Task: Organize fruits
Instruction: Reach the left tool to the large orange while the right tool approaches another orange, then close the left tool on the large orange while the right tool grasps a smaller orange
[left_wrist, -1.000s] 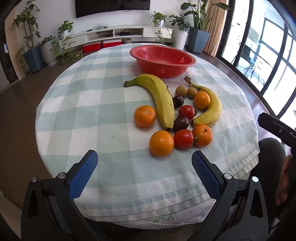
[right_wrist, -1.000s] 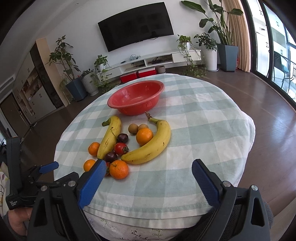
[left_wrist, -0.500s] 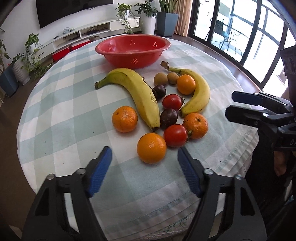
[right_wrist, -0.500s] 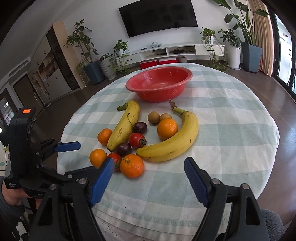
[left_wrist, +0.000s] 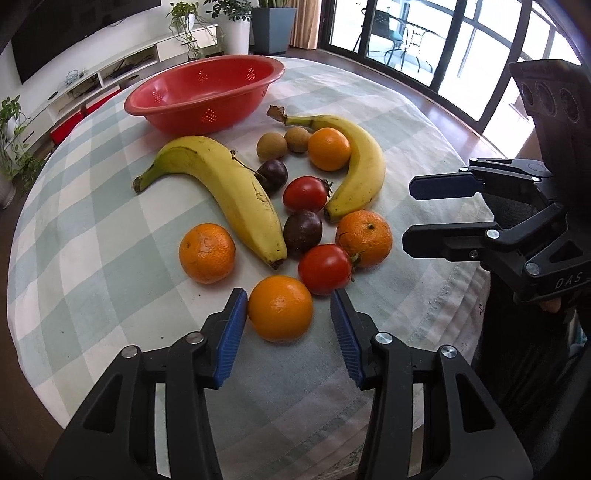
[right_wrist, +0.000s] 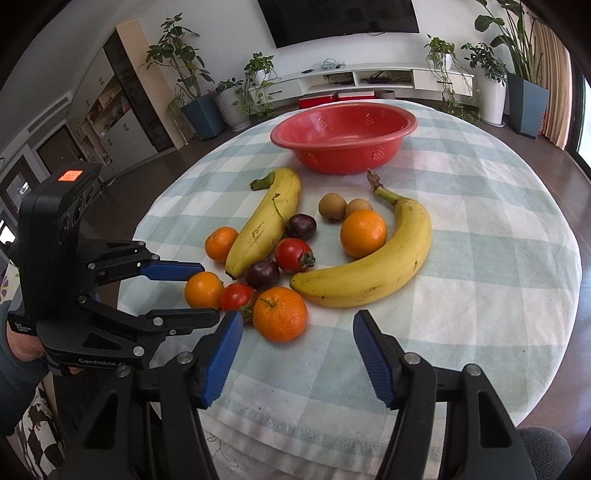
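Loose fruit lies on a checked tablecloth (left_wrist: 92, 258) in front of an empty red bowl (left_wrist: 207, 118): two bananas (left_wrist: 236, 192), oranges, tomatoes (left_wrist: 324, 269), dark plums and small brown fruits. My left gripper (left_wrist: 288, 295) points steeply down with the nearest orange (left_wrist: 280, 308) between its closing jaws; a gap still shows at the right pad. In the right wrist view that orange (right_wrist: 204, 290) sits between the left fingers (right_wrist: 173, 269). My right gripper (right_wrist: 297, 317) is also closing, its tips either side of a stemmed tangerine (right_wrist: 280, 314), with neither pad on it.
The bowl (right_wrist: 343, 158) stands at the table's far side, beyond the fruit. The right gripper (left_wrist: 417, 212) hangs at the table's right edge, close to the left one. Plants, a TV shelf and glass doors surround the round table.
Both grippers came down and closer to the fruit, and both jaws narrowed. The left one rolled and now has the nearest orange between its fingers.
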